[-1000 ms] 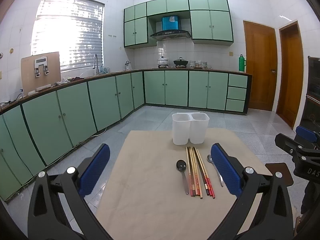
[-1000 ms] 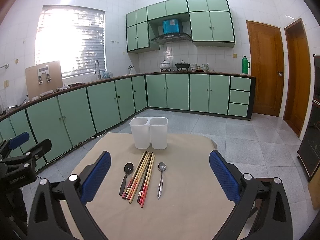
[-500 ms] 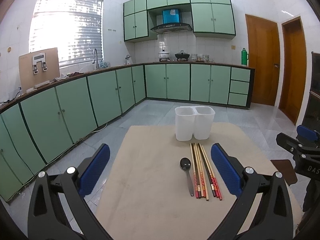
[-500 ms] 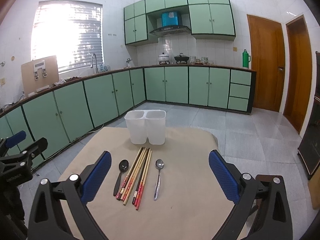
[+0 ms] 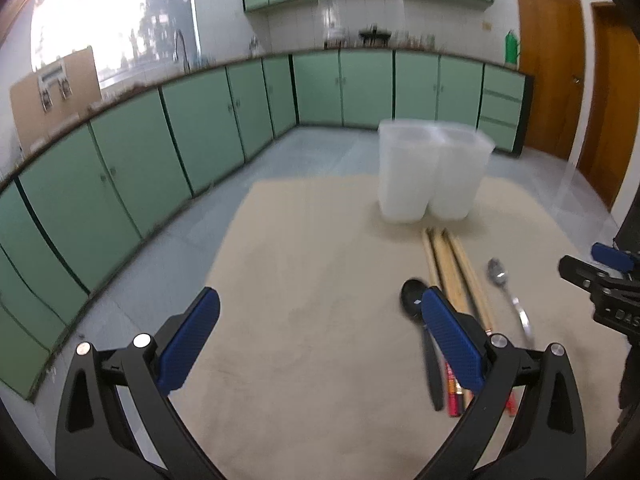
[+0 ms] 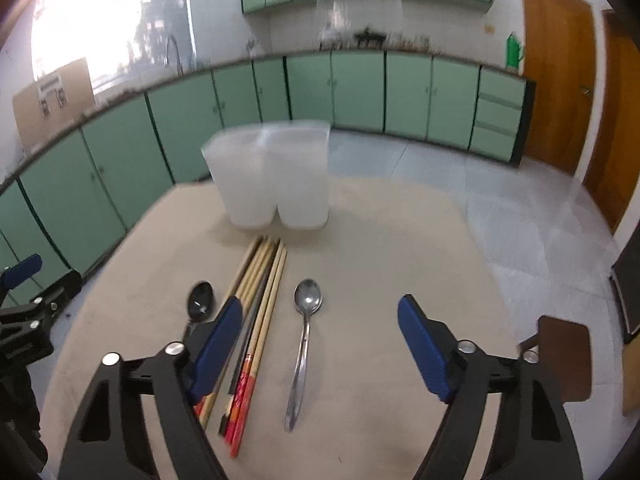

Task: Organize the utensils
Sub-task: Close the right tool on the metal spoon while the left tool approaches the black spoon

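A white two-compartment holder stands at the far side of a beige table. In front of it lie several wooden chopsticks with red ends, a black spoon on their left and a silver spoon on their right. My left gripper is open and empty, left of the utensils. My right gripper is open and empty, with the silver spoon between its fingers' lines.
Green kitchen cabinets run along the left and back walls. Wooden doors stand at the right. A brown chair seat sits by the table's right edge. The table edges lie near on the left and right.
Both grippers have dropped and moved forward toward the table. The holder and utensils now look larger and closer. The views are motion-blurred.
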Motion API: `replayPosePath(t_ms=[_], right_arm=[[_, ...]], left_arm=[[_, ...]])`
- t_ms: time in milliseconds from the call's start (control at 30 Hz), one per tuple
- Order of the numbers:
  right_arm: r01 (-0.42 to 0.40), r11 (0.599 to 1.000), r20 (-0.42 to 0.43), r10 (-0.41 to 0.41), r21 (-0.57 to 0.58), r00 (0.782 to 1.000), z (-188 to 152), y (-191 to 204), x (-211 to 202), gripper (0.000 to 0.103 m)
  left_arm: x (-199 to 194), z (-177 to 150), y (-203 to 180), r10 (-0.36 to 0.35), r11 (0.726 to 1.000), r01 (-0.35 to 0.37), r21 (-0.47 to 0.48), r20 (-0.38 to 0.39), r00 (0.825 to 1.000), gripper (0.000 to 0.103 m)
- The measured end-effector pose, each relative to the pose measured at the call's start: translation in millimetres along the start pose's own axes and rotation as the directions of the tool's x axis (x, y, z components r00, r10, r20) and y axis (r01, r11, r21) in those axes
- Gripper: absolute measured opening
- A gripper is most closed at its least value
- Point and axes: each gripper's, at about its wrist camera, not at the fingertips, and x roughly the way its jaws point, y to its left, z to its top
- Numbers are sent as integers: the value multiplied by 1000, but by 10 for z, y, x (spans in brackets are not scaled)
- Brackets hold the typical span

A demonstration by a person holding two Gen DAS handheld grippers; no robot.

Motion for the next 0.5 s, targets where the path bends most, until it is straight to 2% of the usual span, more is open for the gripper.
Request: replayPosePath(t_ms=[100, 267, 367, 500], right_arm=[[-8, 1000, -75, 9, 11, 997, 23, -3, 383, 67], [-7, 1000, -147, 11, 27, 989, 3, 0, 798, 56], [-8, 1000, -165, 12, 27, 986, -3, 11, 873, 54], [-12, 1000, -163, 12, 3, 987, 7, 46, 914, 46]], left_arm=[[225, -10, 65, 6, 1000, -6, -15, -42, 999, 98], [433, -63, 109, 4, 1000, -6, -24, -80, 997, 98], [522, -70, 101, -10, 999, 7, -33, -90, 996, 98], [648, -57, -12, -31, 999, 28, -26, -107, 994, 98]])
